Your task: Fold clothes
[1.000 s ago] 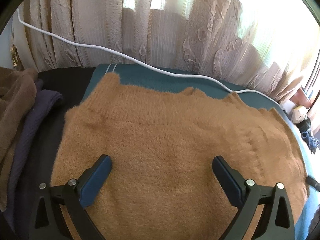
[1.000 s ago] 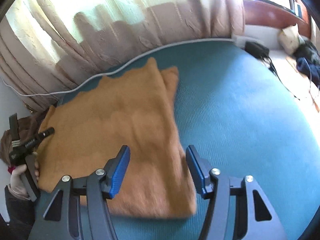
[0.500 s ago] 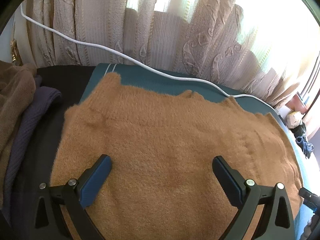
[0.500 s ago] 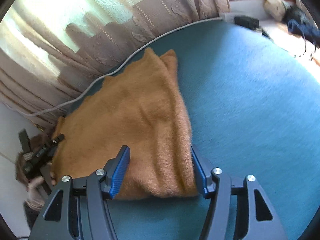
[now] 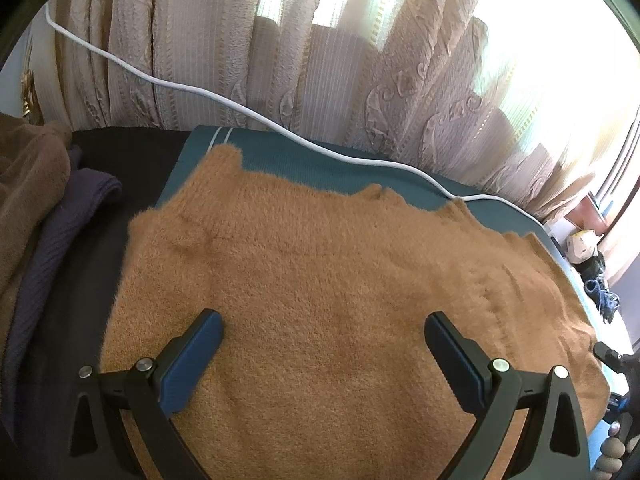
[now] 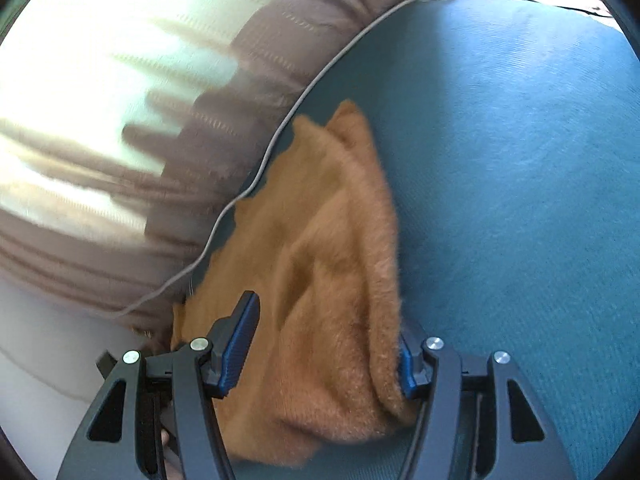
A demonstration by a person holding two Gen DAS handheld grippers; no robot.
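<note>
The sweater (image 6: pixel 320 280) edge is straddled by the right gripper's (image 6: pixel 324 344) unclenched jaws; layers could be missed, spoiling the fold.

Tan sweater (image 6: pixel 320 280) between parted tongs (image 6: pixel 324 344)

Backdrop: a cream patterned curtain (image 5: pixel 360 80) hanging in heavy folds, strongly backlit by daylight from a window behind it; darker shapes show through its lower part. A white cable (image 5: pixel 240 110) runs along the curtain's foot, at the far edge of a teal ribbed cover (image 6: pixel 520 200) spread over the work surface. To the left, a black surface (image 5: pixel 132 148). At far right, a sunlit floor area with small cluttered objects (image 5: pixel 592 256), indistinct.
</note>
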